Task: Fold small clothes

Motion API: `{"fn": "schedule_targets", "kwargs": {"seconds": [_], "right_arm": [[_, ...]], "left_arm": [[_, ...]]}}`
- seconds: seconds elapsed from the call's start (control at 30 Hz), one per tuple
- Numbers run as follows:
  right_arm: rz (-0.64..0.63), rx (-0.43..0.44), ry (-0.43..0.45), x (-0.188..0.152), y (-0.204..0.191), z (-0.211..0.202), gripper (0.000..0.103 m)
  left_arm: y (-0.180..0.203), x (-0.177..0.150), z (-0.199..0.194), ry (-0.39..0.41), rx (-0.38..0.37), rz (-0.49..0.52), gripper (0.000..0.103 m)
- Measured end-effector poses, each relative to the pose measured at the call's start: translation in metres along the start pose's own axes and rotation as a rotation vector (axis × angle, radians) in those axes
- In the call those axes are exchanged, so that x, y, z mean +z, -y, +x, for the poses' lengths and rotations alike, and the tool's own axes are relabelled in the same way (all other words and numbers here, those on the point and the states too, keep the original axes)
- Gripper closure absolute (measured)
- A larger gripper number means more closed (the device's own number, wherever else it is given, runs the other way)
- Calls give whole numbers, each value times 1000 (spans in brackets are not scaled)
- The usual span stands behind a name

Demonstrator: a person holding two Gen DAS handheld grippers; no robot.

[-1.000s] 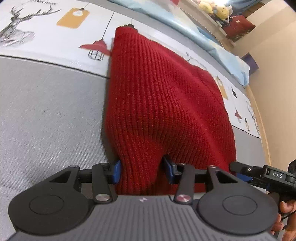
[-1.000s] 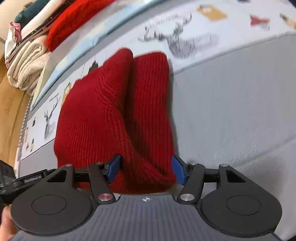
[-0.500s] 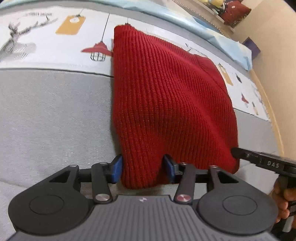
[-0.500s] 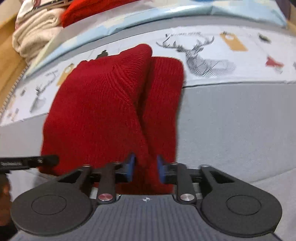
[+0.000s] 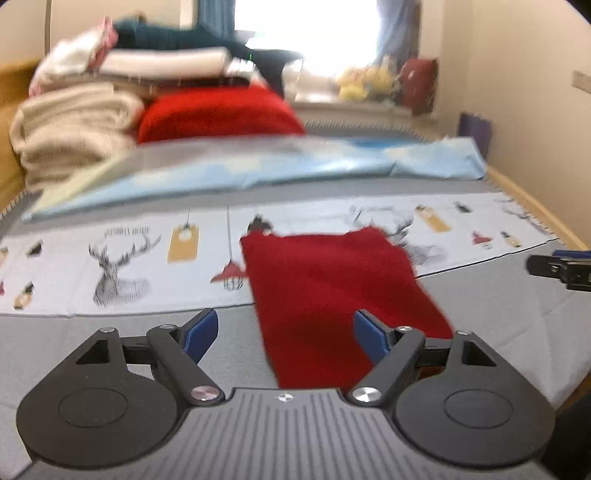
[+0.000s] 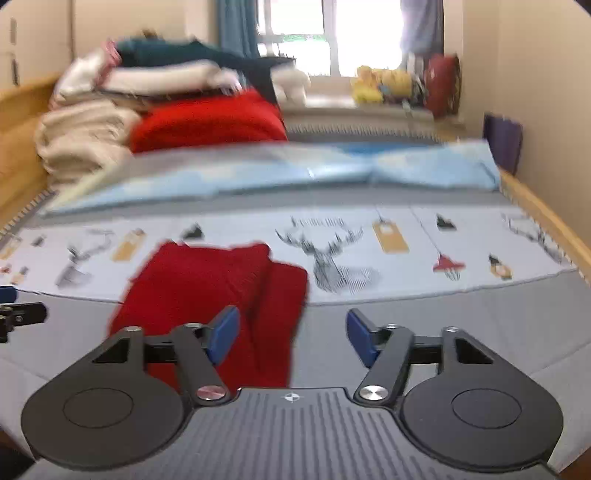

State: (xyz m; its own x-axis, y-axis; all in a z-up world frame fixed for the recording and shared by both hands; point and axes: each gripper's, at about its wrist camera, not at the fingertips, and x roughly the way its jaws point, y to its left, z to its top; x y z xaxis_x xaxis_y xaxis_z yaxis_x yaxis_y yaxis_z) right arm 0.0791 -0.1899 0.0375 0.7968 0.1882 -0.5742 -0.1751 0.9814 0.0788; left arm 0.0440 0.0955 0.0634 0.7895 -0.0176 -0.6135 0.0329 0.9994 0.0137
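Red knitwear (image 5: 332, 291), the small folded garment, lies flat on the bed (image 5: 110, 343), half on the grey cover and half on the white printed strip (image 5: 122, 258) with its deer and lantern drawings. Largest in the room is that bed itself, running back to a pale blue sheet (image 5: 295, 166) and a bright window (image 6: 314, 33). At the far left corner sits a pile of folded laundry (image 5: 74, 122), cream towels under white and dark pieces, with a red bundle (image 5: 218, 114) leaning against it. Soft toys (image 6: 380, 83) line the sill. Nearer, the left claw (image 5: 286, 332) hangs above the garment's near edge, its jaws opening wide with nothing pressed between the blue pads. The right claw (image 6: 291, 334) hovers likewise over the garment's right side, jaws spreading apart, clear of the knit. Both views are blurred.
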Motion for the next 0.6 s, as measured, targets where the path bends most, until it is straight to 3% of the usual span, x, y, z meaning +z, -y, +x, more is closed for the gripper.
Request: {"fn": "schedule_targets", "kwargs": {"seconds": [0.17, 0.27, 0.33, 0.43, 0.5, 0.6], "right_arm": [[-28, 42, 70, -30, -16, -44, 29], [-22, 38, 60, -50, -26, -50, 29], [-7, 22, 15, -65, -27, -45, 29], [23, 8, -54, -76, -28, -34, 29], [4, 22, -43, -75, -33, -30, 29], [-21, -3, -55, -76, -39, -17, 28]], "left_arm": [[35, -36, -48, 5, -36, 15, 18], [47, -58, -55, -23, -62, -40, 18], [49, -81, -44, -42, -33, -79, 15], [56, -102, -15, -191, 60, -89, 14], [56, -98, -10, -158, 42, -102, 14], [62, -92, -4, -97, 80, -49, 13]]}}
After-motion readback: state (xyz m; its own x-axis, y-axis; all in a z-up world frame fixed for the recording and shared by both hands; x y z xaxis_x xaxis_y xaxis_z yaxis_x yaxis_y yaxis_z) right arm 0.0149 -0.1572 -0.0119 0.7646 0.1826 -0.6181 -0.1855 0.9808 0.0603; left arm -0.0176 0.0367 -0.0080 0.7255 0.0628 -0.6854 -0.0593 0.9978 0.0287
